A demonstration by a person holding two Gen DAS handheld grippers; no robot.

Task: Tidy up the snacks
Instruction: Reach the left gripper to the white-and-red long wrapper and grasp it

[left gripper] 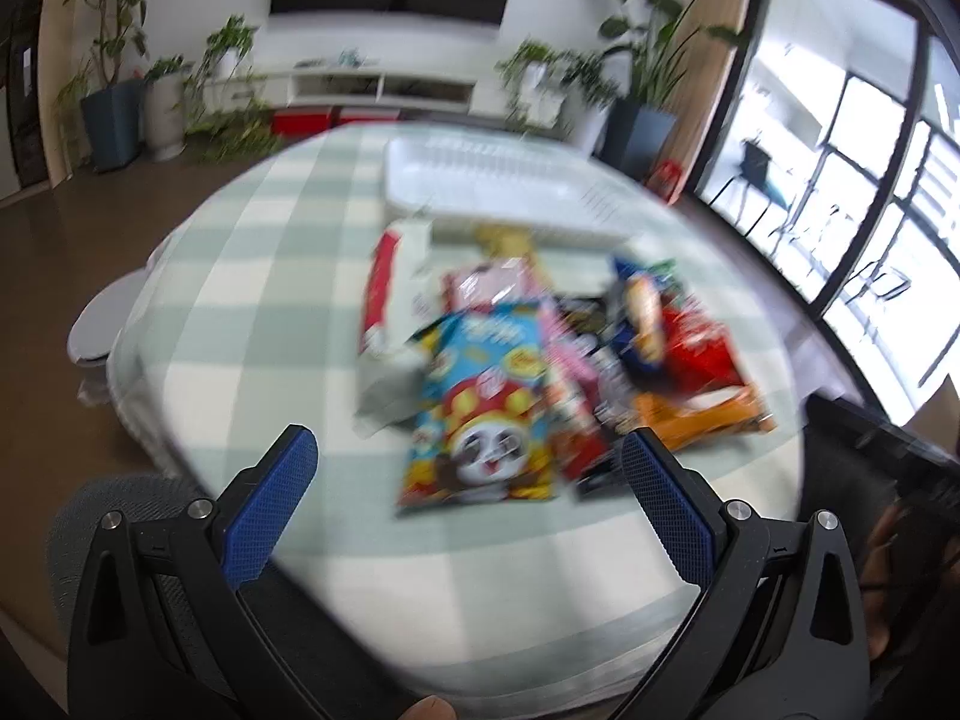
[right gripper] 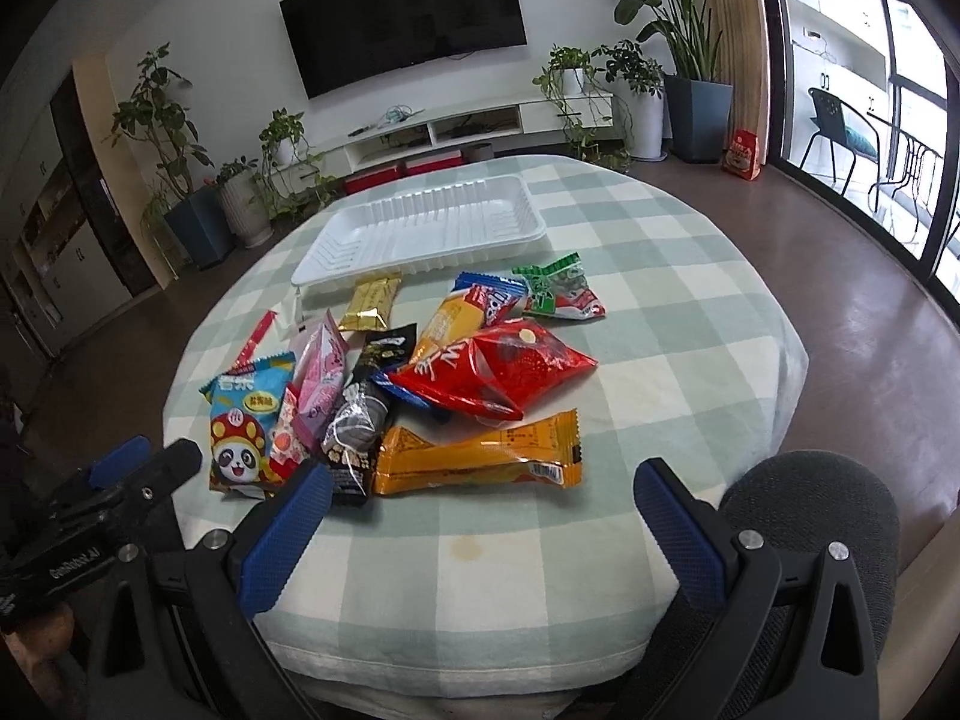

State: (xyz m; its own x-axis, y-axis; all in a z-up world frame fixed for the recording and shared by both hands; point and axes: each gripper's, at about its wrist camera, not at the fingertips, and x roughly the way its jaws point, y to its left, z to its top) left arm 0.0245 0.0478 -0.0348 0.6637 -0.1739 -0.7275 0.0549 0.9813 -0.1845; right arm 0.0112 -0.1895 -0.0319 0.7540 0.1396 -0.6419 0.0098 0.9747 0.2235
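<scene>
Several snack packets lie in a pile on the round table with the green-checked cloth (right gripper: pixel 690 324). Among them are a blue panda bag (right gripper: pixel 243 426) (left gripper: pixel 480 414), an orange bar packet (right gripper: pixel 480 456), a red bag (right gripper: pixel 498 372), a gold packet (right gripper: pixel 372 300) and a green packet (right gripper: pixel 558 288). An empty white plastic tray (right gripper: pixel 420 228) (left gripper: pixel 498 186) sits behind the pile. My left gripper (left gripper: pixel 468 468) is open and empty, just in front of the panda bag; it also shows in the right wrist view (right gripper: pixel 120 474). My right gripper (right gripper: pixel 483 498) is open and empty, near the orange packet. The left wrist view is blurred.
A grey round stool (right gripper: pixel 810 516) stands at the table's near right edge and another seat (left gripper: pixel 96 330) at the left. Potted plants (right gripper: pixel 696 102), a TV (right gripper: pixel 402 18) and a low cabinet (right gripper: pixel 474 126) line the far wall. Glass doors (right gripper: pixel 900 120) are at the right.
</scene>
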